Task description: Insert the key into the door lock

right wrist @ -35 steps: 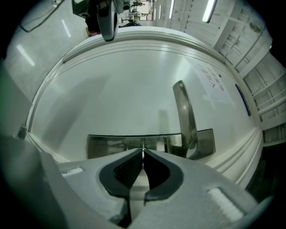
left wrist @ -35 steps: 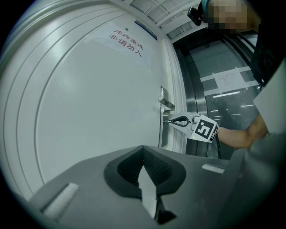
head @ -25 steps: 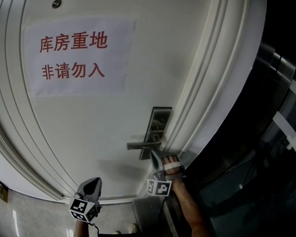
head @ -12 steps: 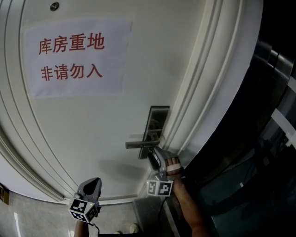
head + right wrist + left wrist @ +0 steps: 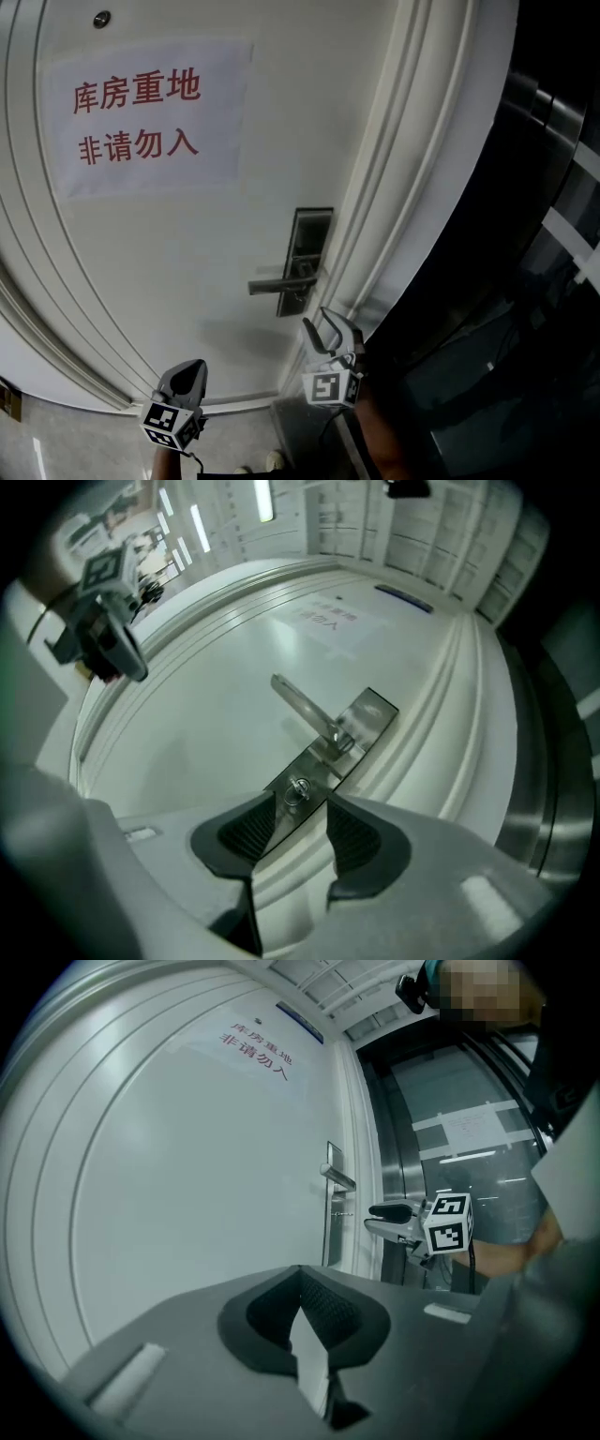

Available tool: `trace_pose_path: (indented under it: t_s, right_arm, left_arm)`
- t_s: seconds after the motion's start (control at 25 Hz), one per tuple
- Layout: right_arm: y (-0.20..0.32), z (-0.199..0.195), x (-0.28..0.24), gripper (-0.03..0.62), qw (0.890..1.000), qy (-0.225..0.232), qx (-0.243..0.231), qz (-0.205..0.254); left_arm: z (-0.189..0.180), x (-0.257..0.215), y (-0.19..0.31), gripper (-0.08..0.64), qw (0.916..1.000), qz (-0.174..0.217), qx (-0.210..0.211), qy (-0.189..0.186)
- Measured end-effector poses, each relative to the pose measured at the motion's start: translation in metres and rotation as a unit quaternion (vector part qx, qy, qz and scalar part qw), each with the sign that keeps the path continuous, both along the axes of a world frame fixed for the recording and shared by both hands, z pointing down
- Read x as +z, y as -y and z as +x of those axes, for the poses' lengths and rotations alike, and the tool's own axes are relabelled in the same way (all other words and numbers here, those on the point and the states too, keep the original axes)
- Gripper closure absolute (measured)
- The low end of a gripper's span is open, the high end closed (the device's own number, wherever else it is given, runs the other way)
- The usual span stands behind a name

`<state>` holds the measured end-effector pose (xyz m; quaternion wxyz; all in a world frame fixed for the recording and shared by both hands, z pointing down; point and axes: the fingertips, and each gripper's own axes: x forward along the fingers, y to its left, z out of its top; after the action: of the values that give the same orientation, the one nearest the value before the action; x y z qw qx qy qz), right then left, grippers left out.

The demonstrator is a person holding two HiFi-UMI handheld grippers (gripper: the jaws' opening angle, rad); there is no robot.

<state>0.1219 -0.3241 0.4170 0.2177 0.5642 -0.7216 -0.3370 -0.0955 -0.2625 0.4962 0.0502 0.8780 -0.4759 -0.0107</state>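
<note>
Door (image 5: 187,244): key (image 5: 296,790) lodged (tiny); right gripper (image 5: 328,330) parted, empty, just narrowing; left gripper (image 5: 190,367) closed.

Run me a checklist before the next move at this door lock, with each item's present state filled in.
1. Key in the lock plate, below the handle: ok, it sticks out of the keyhole.
2. Right gripper off the key: ok. Its jaws are apart and have just been closing a little. The key sits ahead of the pads, not pressed by them.
3. Right gripper clear of the handle: ok, the head view shows it back from the plate.
4. Left gripper out of the way: ok, jaws together, empty, low and off to the side.
5. Key pushed fully in: cannot tell.
6. Key turned: cannot tell.
</note>
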Motion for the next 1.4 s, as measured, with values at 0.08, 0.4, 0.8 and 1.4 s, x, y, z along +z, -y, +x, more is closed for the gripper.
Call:
trace_pose_path:
  t_s: [0.08, 0.4, 0.8, 1.4]
  right_arm:
    - [-0.008, 0.002, 0.003, 0.433, 0.997, 0.068, -0.018, -0.014]
    - [-0.043, 0.000, 0.012, 0.536, 0.962, 0.261, -0.047, -0.067]
    - [-0.073, 0.002, 0.047, 0.589, 0.928, 0.353, -0.055, -0.109]
    - [-0.118, 0.000, 0.058, 0.591, 0.912, 0.387, -0.054, -0.125]
  left_arm:
    - [0.003, -0.001, -0.002, 0.557, 1.0000, 0.001, 0.004, 0.002]
    - [0.014, -0.005, -0.011, 0.557, 0.9996, 0.010, 0.018, 0.017]
    - [0.019, -0.007, -0.019, 0.557, 0.9994, 0.017, 0.019, 0.023]
    - [0.017, -0.002, -0.040, 0.557, 0.9996, 0.011, 0.008, 0.026]
